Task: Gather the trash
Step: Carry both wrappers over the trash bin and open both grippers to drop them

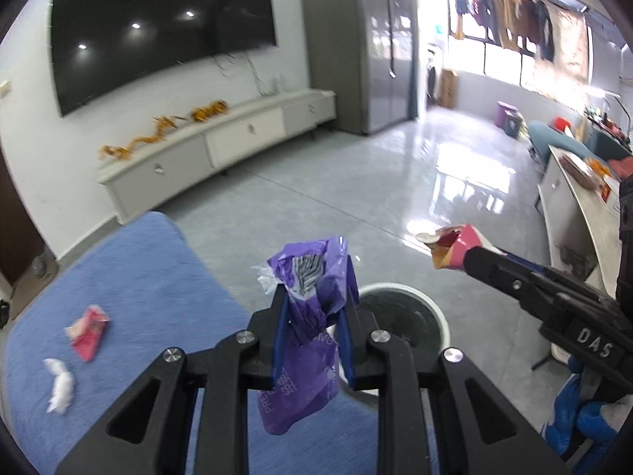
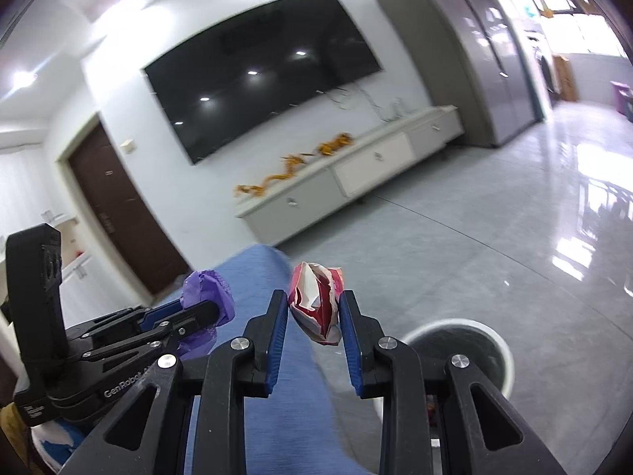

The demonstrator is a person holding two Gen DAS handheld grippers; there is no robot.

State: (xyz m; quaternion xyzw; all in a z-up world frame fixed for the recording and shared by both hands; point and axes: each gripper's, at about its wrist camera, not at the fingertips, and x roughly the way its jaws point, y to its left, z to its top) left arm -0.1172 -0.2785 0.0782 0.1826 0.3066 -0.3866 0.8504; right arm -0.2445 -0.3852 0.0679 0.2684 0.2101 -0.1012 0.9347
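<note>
A crumpled purple plastic wrapper [image 1: 306, 308], thin and glossy w/ white print and a striped patch, is pinched in the left gripper [image 1: 313, 301]; the blue pads are nearly closed on it, crinkled top sticking up, bottom hanging down betw. the black linkages. A folded red-and-white foil packet [image 2: 318, 304], creased and shiny, is clamped in the right gripper [image 2: 313, 308], jaws narrow, pads pressed on both sides.

Just beyond both grippers a round white bin [image 1: 431, 308] w/ a dark liner is seen on the floor, beside the edge of a blue cloth-covered surface [image 1: 158, 277], soft and finely textured. On that cloth, well to the left, a flattened pink-red packet [image 1: 88, 335] and a wadded white tissue [image 1: 59, 386] are left lying, near each other but apart.

Floor [image 1: 356, 182]: grey glossy tiles, strong window glare. A large dark TV [image 1: 158, 27] is mounted on a white wall above a low cream cabinet [image 1: 221, 142] w/ drawers; orange tinsel-like decoration [image 1: 166, 126] is strung along its top. Tall grey wardrobe [image 1: 356, 39] at the right of it; a dark brown door [image 2: 118, 206] at the left. Laundry is hung by the bright window [image 1: 514, 23].
</note>
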